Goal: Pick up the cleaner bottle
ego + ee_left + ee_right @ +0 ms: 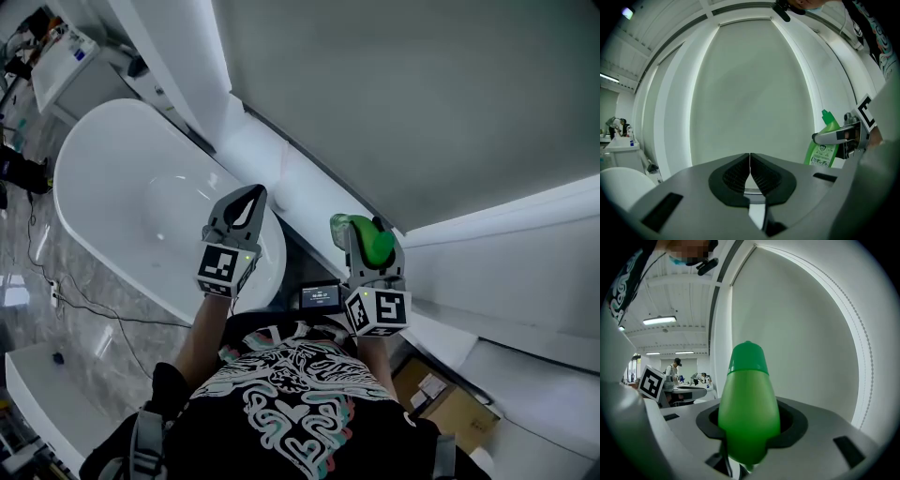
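Head view had the white bathtub [64, 197] as the biggest thing before me, so I place everything else by it. Past the tub's near end, toward the wall, ran a white ledge [309, 192]. My right gripper [371, 246] was beyond that end of the tub, over the ledge, its jaws pinched on the green cleaner bottle [361, 230]. The bottle stood upright between them, gripped on the upper body just below the cap [747, 357]. My left gripper [246, 202] hung over the tub's near rim, jaws pressed together on nothing.

I judged the bottle to be smooth, thin-walled plastic (likely to dent under a hard squeeze) with most of its liquid weight low down. It tapers toward the top, so my pads could slip up the slope. A hold lower, on the wider body, would have been steadier. No view showed me whether its base was clear of the ledge.
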The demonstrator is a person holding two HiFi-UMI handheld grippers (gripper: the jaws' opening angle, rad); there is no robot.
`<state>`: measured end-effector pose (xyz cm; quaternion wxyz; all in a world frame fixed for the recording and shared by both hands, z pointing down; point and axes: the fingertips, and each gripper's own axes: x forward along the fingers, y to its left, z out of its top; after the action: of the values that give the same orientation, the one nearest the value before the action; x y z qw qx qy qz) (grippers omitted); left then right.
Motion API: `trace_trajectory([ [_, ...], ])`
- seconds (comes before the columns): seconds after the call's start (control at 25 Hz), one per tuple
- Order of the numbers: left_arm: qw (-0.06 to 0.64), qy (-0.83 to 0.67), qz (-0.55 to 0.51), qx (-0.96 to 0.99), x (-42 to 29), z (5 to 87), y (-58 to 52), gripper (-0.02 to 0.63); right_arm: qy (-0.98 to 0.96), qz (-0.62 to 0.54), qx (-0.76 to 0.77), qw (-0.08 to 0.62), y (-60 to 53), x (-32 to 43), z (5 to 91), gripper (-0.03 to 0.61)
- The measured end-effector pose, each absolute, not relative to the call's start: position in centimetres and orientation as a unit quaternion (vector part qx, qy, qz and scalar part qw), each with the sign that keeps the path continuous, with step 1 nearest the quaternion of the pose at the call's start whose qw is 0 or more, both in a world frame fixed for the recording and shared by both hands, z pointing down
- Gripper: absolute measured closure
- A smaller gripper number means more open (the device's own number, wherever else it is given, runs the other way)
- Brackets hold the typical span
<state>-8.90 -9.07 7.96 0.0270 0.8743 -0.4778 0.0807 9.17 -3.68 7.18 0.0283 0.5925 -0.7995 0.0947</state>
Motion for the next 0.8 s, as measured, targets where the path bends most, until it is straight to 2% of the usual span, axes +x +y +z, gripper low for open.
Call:
trace_trajectory([
  [0.8,0.026,-0.482,0.079,0.872,-8.83,7.87,-9.36,0.595,-0.808,0.108,0.578,0.033,-4.21,8.34,7.84,0.373],
])
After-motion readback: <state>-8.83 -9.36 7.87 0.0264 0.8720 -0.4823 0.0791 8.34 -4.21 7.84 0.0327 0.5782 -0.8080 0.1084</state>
